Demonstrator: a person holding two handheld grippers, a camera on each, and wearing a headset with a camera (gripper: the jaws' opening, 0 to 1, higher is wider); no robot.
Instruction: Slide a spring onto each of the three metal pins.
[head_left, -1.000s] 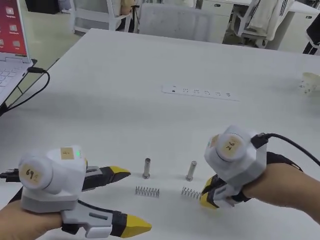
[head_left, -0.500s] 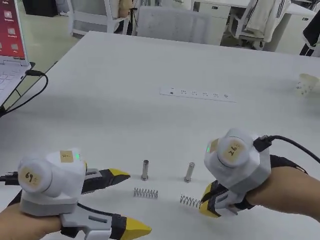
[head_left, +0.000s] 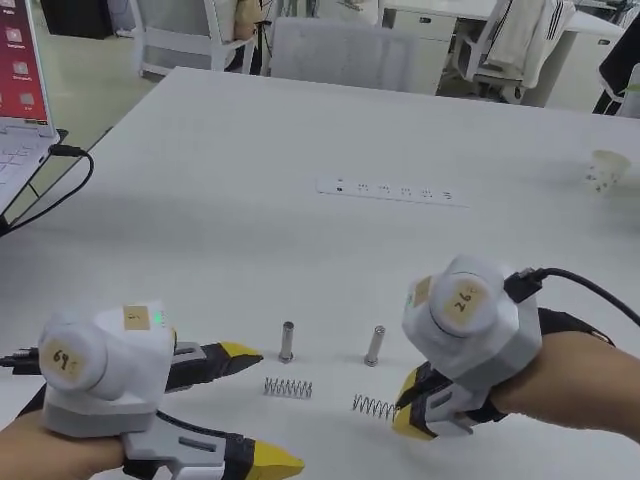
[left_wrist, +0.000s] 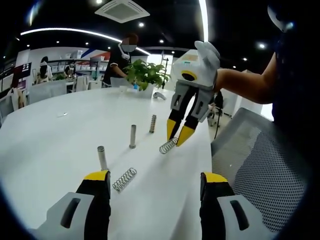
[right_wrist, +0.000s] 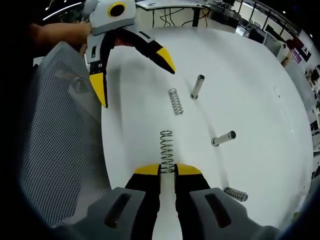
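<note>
Left hand-held gripper (head_left: 268, 407), round label (head_left: 62, 360), 8 o'clock: 69
Right hand-held gripper (head_left: 408, 408), round label (head_left: 463, 299), 4 o'clock: 26

The near end of the thin coiled wire spring (right_wrist: 166, 147) hides between the jaws of the right gripper (right_wrist: 167, 169). In the head view the left edge cuts off the open silver laptop (head_left: 18, 110), and a far-off small white thing (head_left: 604, 169) is too blurry to name.
</note>
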